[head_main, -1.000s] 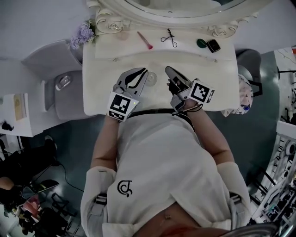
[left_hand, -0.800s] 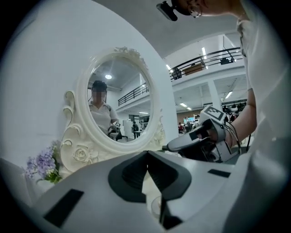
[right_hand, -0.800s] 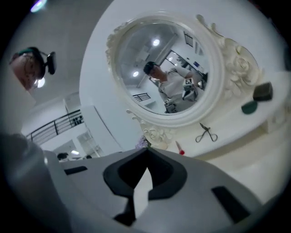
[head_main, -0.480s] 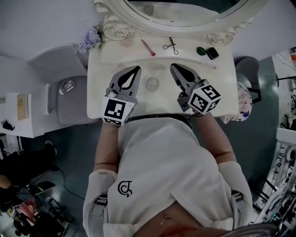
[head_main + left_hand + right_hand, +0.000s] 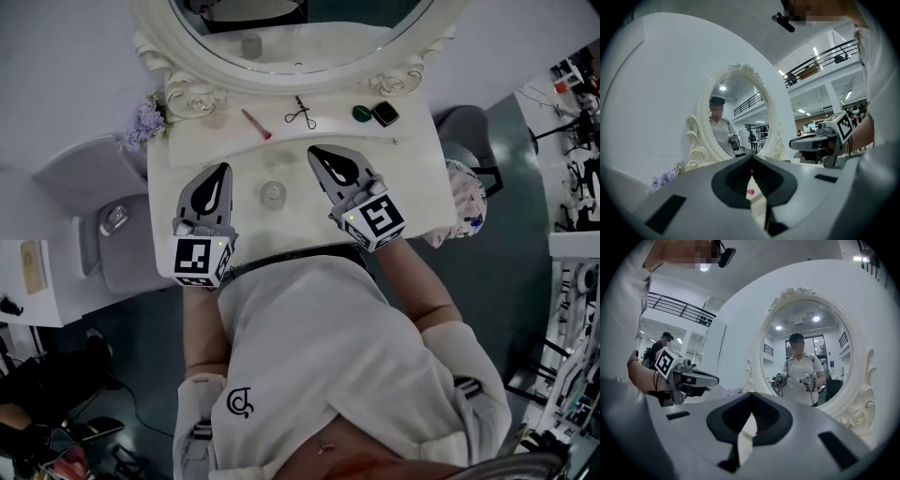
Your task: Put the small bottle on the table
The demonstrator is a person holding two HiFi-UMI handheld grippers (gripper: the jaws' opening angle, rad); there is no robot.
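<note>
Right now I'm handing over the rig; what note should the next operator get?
Left gripper: shut, empty, at the bottle's left.
Right gripper: shut, empty, at its right.
Small bottle: on the table between the two grippers, apparently upright, touched by neither.
Done: the bottle is on the table.
Left: nothing that I can see; probably just draw both grippers clear.

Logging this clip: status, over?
Left claw, right claw shut, empty. Bottle on table between them. Nothing in the way.
</note>
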